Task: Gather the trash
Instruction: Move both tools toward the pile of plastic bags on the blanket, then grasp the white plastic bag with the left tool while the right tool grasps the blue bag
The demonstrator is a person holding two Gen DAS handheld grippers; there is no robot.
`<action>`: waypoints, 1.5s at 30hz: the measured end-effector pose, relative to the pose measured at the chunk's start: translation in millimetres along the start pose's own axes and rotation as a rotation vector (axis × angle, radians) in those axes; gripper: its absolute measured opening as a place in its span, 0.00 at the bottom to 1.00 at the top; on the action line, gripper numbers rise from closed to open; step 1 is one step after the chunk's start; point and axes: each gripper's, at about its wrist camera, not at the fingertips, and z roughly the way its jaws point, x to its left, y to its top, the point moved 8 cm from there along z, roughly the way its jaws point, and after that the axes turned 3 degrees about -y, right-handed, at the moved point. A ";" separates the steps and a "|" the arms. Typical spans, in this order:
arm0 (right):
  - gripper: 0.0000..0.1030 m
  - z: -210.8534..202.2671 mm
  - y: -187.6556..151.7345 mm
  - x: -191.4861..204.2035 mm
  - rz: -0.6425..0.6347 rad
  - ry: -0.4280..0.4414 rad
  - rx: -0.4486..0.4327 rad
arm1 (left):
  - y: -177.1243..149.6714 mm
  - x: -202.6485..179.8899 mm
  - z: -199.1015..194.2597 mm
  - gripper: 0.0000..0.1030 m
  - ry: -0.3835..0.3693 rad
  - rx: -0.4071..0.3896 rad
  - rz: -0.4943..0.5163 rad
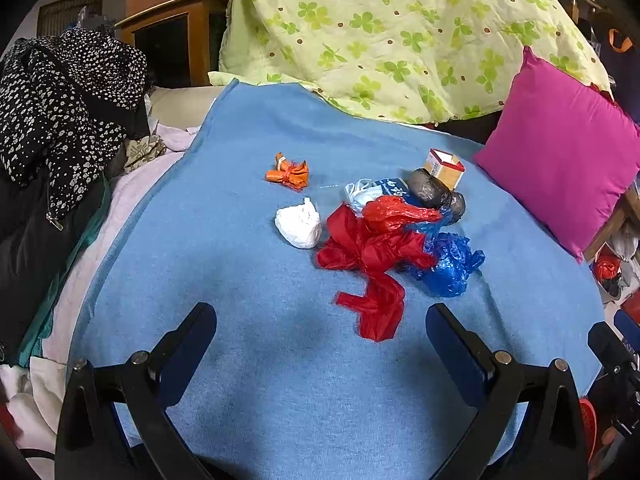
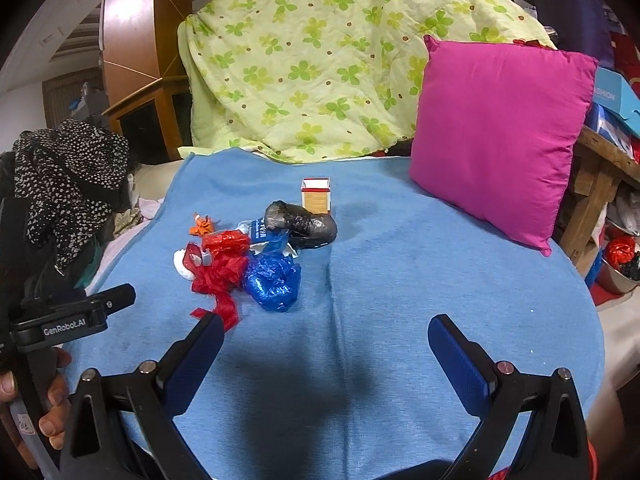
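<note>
Both grippers, left gripper [image 1: 320, 316] and right gripper [image 2: 326, 330], gape wide above blue blanket [image 1: 248, 272].

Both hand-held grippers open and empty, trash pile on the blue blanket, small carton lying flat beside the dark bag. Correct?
One error: the small carton is not lying flat. It stands upright with its open top facing up, right behind the dark bag; the right wrist view shows it best. The rest holds: left hand-held gripper and right hand-held gripper are open and empty, and the trash sits on the blue blanket.

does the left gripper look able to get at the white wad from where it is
Probably yes: the left gripper is open, and only bare blue blanket lies between it and the white wad.
</note>
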 end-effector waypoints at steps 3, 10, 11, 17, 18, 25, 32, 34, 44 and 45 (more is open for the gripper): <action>1.00 -0.4 0.1 -1.6 -0.007 -0.011 0.012 | 1.1 -4.0 -0.3 1.00 -0.014 -0.037 0.003; 1.00 1.9 -1.8 -7.0 0.002 -0.020 0.045 | 1.4 -7.9 -0.2 1.00 -0.041 -0.066 -0.003; 1.00 2.3 -2.4 -7.7 0.003 -0.022 0.048 | -0.6 -7.6 1.2 1.00 -0.038 -0.051 -0.003; 1.00 6.8 -5.2 -9.5 -0.003 -0.024 0.042 | -16.3 -1.6 16.1 1.00 -0.018 0.015 0.031; 1.00 7.5 -5.7 -9.7 -0.003 -0.023 0.037 | -19.1 -1.1 20.3 1.00 -0.020 0.026 0.034; 1.00 20.8 -17.8 -14.4 0.008 -0.018 0.056 | -28.2 -5.7 59.2 1.00 -0.047 0.124 0.029; 1.00 37.3 -20.1 -21.7 0.011 -0.018 0.083 | 1.2 32.3 86.9 1.00 -0.015 0.132 -0.078; 1.00 44.1 -23.3 -20.3 0.016 -0.012 0.097 | 12.5 42.6 97.6 1.00 -0.013 0.136 -0.106; 1.00 69.5 -33.8 -9.6 -0.005 0.003 0.140 | 68.7 65.0 152.4 0.97 0.027 0.159 -0.191; 1.00 71.5 -33.5 -10.0 -0.006 0.001 0.140 | 69.3 62.9 157.7 0.95 0.031 0.168 -0.176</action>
